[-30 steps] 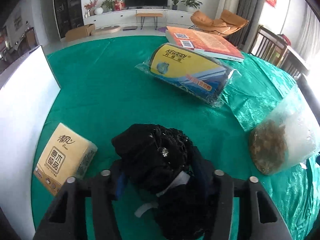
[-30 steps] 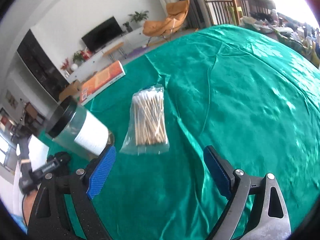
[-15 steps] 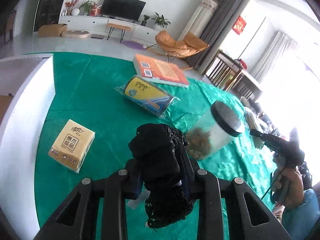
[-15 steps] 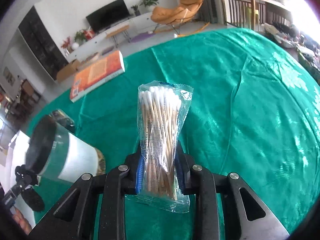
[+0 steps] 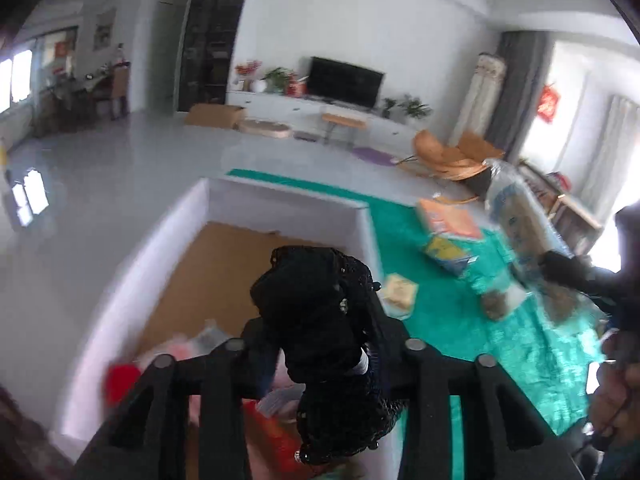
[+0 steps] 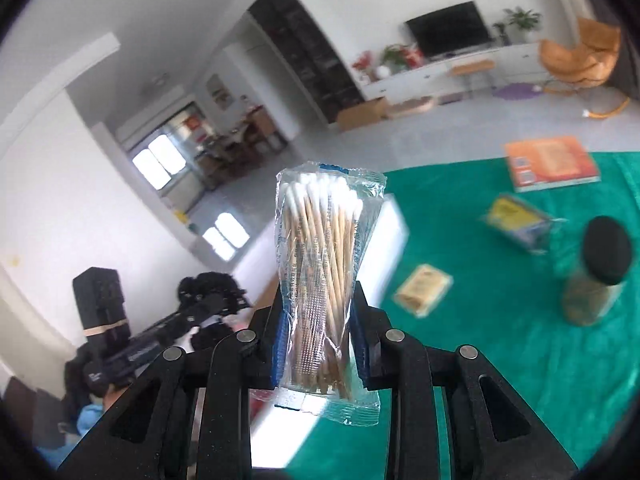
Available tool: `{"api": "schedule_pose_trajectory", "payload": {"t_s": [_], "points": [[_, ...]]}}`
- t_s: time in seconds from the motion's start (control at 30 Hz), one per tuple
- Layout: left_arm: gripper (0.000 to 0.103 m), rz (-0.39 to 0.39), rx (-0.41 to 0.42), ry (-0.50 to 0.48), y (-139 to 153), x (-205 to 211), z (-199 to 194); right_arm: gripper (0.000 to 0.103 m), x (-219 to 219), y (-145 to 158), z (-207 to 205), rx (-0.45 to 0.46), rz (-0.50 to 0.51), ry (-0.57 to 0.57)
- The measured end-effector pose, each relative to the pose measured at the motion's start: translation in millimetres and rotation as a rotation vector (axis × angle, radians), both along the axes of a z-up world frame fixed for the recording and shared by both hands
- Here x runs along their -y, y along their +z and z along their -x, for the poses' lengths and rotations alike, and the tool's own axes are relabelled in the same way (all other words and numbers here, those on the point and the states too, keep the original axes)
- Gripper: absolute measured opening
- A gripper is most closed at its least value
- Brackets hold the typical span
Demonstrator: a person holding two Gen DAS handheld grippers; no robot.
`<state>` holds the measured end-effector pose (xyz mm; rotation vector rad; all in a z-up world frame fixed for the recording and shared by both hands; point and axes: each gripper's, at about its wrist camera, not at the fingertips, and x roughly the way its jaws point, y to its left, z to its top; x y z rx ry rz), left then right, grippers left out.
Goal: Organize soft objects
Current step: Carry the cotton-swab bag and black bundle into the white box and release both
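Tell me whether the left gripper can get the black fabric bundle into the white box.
Probably yes: the left gripper holds the black fabric bundle above the open white box, nothing between.

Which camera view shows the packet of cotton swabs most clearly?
The right wrist view: the packet of cotton swabs stands upright and sharp, clamped in the right gripper. The left wrist view shows it only blurred at the right edge.

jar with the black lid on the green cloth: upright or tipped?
Upright. In the right wrist view the jar stands on its base on the green cloth, black lid on top, brownish contents settled at the bottom.
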<state>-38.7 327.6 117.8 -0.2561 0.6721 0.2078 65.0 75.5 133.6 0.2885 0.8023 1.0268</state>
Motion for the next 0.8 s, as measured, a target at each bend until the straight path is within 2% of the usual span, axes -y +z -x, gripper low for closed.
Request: {"api": "schedule_pose_trajectory", "payload": {"t_s": [0.03,0.07,0.1,0.17,0.2,0.3,0.4,0.47,0.53,0.63,0.7,0.8], "points": [[0.091,-0.034,-0.041,0.058,-8.7,-12.5,4.1,0.048,-21.8,-5.1,5.7,-0.025,-0.016,0.042],[0.103,-0.055,-0.060,0.114,-16.7,-24.7,9.4,0.064,-40.2,-11.7,8.5,-0.058,-0.020,0.087],[0.103,-0.067,-0.060,0.154,-24.6,-33.9,15.0,0.084,-52.0,-18.6,9.7,-0.086,-0.018,0.115],[0.103,-0.074,-0.083,0.216,-37.4,-45.5,19.6,0.082,-53.3,-32.2,9.1,-0.092,0.001,0.111],[0.103,-0.065,-0.076,0.238,-40.2,-48.6,22.3,0.083,-46.5,-38.2,8.2,-0.066,0.035,0.081],[0.103,0.005,0.014,0.219,-39.5,-35.5,22.8,0.083,-5.7,-67.1,8.2,0.091,0.234,-0.091],[0.103,0.095,0.074,0.082,-32.4,5.5,-2.4,0.082,47.1,-123.2,-0.3,0.187,0.506,-0.321],[0.103,0.127,0.094,-0.046,-23.5,47.8,-19.1,0.082,88.5,-165.1,-10.1,0.161,0.631,-0.451],[0.103,0.128,0.089,-0.176,-21.1,94.3,-34.7,0.082,134.9,-191.9,-19.6,0.102,0.682,-0.571],[0.103,0.103,0.041,-0.365,-36.3,167.4,-55.5,0.082,185.1,-205.3,-20.0,0.083,0.710,-0.720],[0.103,0.081,-0.011,-0.444,-61.0,209.8,-69.6,0.082,203.8,-206.8,-17.2,0.093,0.728,-0.775],[0.103,0.058,-0.079,-0.503,-104.1,247.4,-82.8,0.082,217.6,-216.1,-27.7,0.017,0.733,-0.812]]}}
